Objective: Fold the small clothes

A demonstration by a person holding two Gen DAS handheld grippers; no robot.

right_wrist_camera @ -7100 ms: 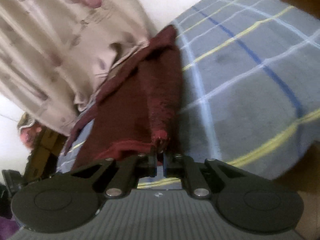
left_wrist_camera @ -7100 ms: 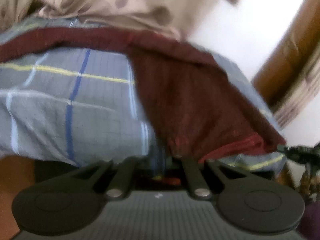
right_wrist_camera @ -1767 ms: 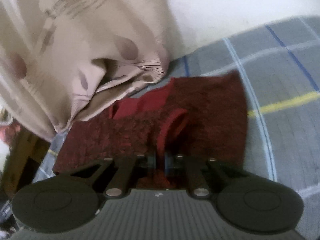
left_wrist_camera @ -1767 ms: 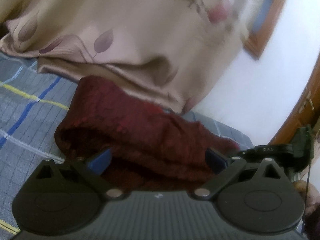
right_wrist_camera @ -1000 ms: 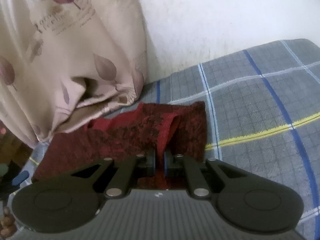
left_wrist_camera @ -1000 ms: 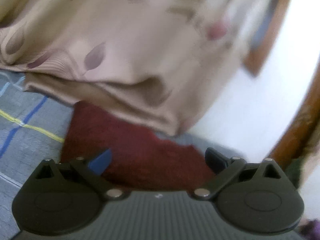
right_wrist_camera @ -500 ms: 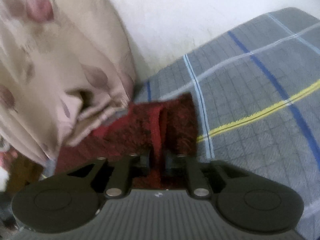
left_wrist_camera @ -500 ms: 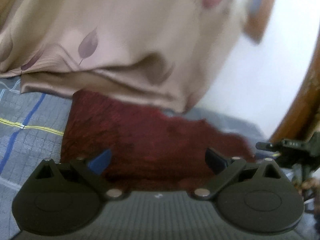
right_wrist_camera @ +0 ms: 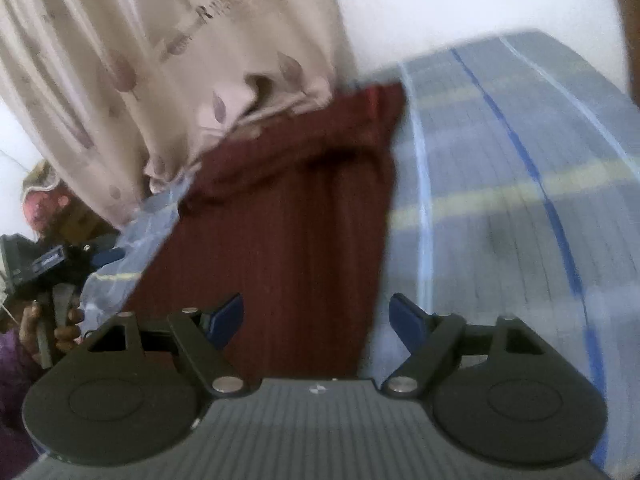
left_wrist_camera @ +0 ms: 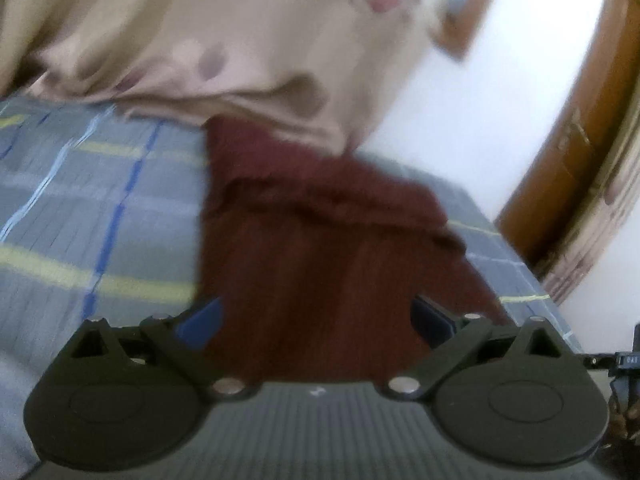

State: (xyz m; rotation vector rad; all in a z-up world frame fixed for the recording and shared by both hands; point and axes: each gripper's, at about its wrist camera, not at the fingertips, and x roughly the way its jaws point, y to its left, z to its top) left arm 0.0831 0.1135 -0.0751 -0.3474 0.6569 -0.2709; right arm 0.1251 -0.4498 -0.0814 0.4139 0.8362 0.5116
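A dark red knitted garment lies flat on the grey plaid bed sheet, with a fold across its far part. My left gripper is open and empty, its jaws wide apart above the garment's near part. In the right wrist view the garment lies left of centre. My right gripper is open and empty above its near right edge. The left gripper shows at the far left of that view.
A beige leaf-print curtain hangs over the bed's far edge and touches the garment's far side; it also shows in the right wrist view. A white wall and a wooden door frame stand to the right.
My right gripper has opened and let go of the garment, which now lies flat. Both grippers have pulled back toward the near side. The left gripper stays open.
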